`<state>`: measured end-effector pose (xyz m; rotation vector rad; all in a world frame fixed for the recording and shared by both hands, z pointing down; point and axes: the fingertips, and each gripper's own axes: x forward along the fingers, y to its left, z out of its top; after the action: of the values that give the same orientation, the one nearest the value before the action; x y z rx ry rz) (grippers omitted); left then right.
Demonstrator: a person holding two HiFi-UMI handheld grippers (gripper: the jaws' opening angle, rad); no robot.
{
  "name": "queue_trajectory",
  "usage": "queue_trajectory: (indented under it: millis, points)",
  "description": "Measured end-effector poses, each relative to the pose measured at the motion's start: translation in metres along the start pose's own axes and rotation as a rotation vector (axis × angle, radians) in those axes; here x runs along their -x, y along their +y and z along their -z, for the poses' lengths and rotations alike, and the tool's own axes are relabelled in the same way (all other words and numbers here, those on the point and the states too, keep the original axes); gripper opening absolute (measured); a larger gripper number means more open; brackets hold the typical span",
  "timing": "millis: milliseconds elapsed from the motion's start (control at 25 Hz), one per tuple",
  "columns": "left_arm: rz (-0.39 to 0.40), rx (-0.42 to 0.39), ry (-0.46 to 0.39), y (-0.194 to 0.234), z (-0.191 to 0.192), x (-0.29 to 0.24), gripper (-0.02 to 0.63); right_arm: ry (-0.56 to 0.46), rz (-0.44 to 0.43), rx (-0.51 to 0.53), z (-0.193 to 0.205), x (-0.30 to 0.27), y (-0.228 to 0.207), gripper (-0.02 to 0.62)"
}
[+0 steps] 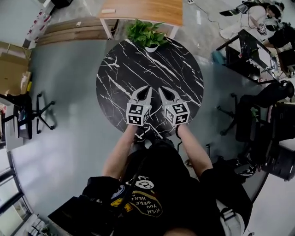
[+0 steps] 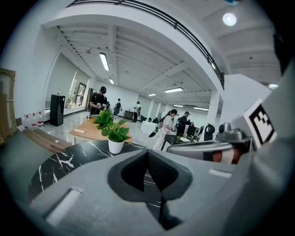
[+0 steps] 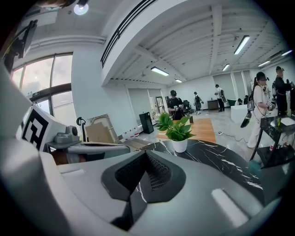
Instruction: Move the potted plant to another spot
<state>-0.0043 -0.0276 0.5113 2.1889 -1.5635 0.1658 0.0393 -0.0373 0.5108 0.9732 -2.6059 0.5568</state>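
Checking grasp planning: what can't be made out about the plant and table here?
- Pot: head view, leaves cover most of it; too small for detail.
- Table near edge: gripper views, blocked by the left claw and right claw themselves.
- Table base: every view, hidden under the top.

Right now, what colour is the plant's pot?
White. The pot shows best in the right gripper view.

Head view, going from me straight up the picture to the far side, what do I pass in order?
The left gripper and right gripper side by side, bare top of the round black marble table, potted plant, wooden table.
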Motion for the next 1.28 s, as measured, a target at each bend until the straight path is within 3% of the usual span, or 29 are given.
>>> queue_trajectory:
  millis: [440,520,560,720,840,960,1120,1200,1280]
  points:
    - [-0.101,0.014,0.059,0.086,0.032,-0.111,0.003,-0.015,0.006,0.029,0.019,-0.162,-0.097,0.005]
    - [-0.091,0.023,0.069,0.097,0.033,-0.119,0.003,-0.026,0.035,0.029,0.024,-0.198,-0.112,0.158]
    - [-0.082,0.031,0.073,0.101,0.034,-0.122,0.005,-0.032,0.062,0.035,0.028,-0.216,-0.122,0.196]
    - [-0.051,0.052,0.071,0.11,0.035,-0.131,0.005,-0.018,0.147,0.069,0.042,-0.285,-0.167,0.457]
    - [-0.044,0.076,0.058,0.123,0.034,-0.138,0.003,0.007,0.156,0.134,0.046,-0.323,-0.184,0.571]
    - [-0.042,0.086,0.039,0.132,0.03,-0.143,0.005,-0.003,0.172,0.149,0.038,-0.345,-0.195,0.589]
    - [-0.081,0.034,0.023,0.149,0.024,-0.153,0.003,-0.031,0.22,0.162,0.019,-0.363,-0.207,0.584]
    - [-0.105,0.033,0.016,0.159,0.022,-0.155,0.003,-0.034,0.24,0.155,0.016,-0.364,-0.208,0.52]
    - [-0.119,0.038,0.013,0.168,0.02,-0.156,0.003,-0.031,0.249,0.162,0.018,-0.362,-0.208,0.517]
